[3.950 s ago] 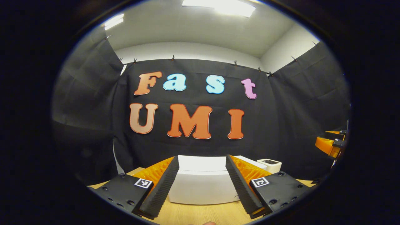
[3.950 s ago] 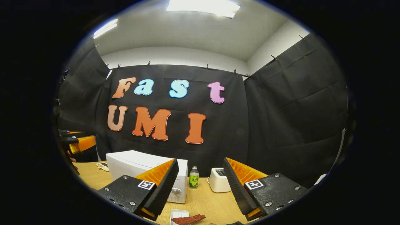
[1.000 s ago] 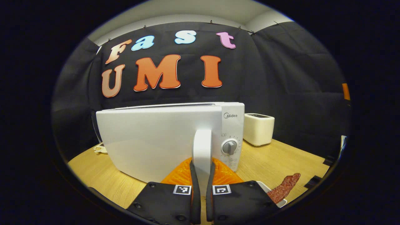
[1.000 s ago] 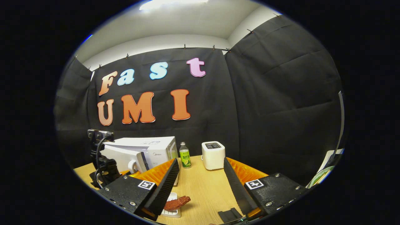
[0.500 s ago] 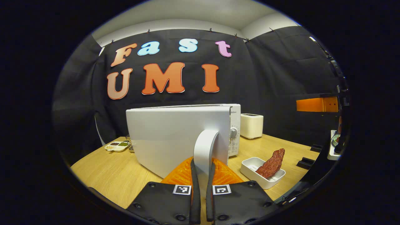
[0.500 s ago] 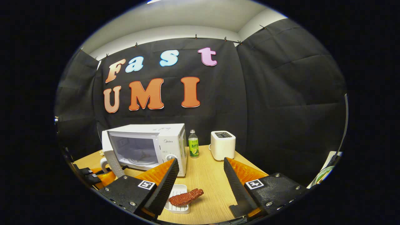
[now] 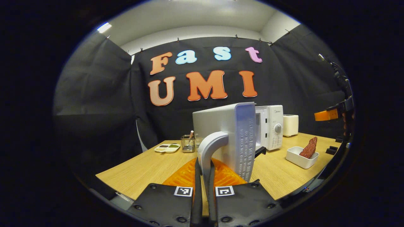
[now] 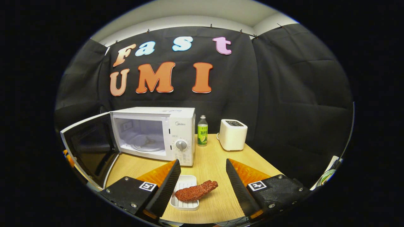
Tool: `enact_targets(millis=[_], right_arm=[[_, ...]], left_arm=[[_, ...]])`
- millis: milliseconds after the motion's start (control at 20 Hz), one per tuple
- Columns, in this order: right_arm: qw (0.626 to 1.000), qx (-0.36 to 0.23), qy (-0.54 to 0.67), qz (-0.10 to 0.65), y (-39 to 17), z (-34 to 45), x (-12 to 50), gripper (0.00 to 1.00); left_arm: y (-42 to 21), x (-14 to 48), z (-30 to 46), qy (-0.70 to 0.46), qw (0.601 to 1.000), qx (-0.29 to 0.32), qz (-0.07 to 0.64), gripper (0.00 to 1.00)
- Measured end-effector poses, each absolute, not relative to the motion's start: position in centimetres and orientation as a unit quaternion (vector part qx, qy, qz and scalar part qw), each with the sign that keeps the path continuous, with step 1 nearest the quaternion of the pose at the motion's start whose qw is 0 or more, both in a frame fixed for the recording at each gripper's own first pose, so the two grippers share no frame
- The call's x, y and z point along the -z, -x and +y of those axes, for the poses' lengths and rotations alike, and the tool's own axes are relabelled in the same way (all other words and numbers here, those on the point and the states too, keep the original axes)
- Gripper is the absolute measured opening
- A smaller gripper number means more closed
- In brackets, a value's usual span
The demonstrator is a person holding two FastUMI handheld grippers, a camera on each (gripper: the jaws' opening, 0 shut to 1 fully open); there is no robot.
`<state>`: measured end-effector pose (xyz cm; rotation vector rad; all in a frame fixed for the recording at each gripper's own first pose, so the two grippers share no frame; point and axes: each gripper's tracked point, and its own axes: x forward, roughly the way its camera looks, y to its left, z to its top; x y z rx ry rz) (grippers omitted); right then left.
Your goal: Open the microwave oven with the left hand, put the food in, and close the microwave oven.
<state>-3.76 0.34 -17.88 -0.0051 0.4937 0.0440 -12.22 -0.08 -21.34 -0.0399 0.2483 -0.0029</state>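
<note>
The white microwave (image 8: 181,126) stands on the wooden table with its door (image 8: 91,148) swung wide open to the left, and its lit cavity holds a glass turntable (image 8: 146,143). My left gripper (image 7: 204,183) is shut on the door's white handle (image 7: 212,145); the door (image 7: 233,135) shows edge-on in the left gripper view. A reddish-brown piece of meat (image 8: 195,191) lies across a small white dish (image 8: 186,194). My right gripper (image 8: 202,186) hangs open just above and in front of that dish, with nothing between its fingers. The meat (image 7: 309,147) and dish (image 7: 300,157) also appear at the right of the left gripper view.
A green-labelled bottle (image 8: 202,130) and a white toaster (image 8: 233,134) stand right of the microwave. A small plate of sauces (image 7: 167,147) and a wire holder (image 7: 187,143) sit at the table's far left. The table's front edge (image 8: 202,219) lies close below my right gripper.
The microwave door has swung from closed to wide open, pulled by my left gripper on its handle. My right gripper has come lower and nearer the dish of meat.
</note>
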Motion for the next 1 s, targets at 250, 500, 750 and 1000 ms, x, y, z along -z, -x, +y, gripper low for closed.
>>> enact_targets(millis=[250,500,750,1000], right_arm=[[0.962,-0.018,0.008,0.271,3.6,0.5,19.8,0.90],[0.954,-0.001,0.024,0.299,3.8,-0.6,21.8,0.90],[0.945,0.009,0.027,0.327,3.9,-1.2,24.0,0.90],[0.929,0.021,0.008,0.369,4.1,-2.1,27.2,0.90]], left_arm=[[12.8,21.5,3.4,0.015,0.992,0.022,0.124,0.29],[12.7,21.9,6.2,0.015,0.992,0.028,0.123,0.74],[13.6,21.8,7.2,-0.005,0.991,0.034,0.130,0.82],[14.4,21.8,8.1,-0.019,0.991,0.026,0.129,0.91]])
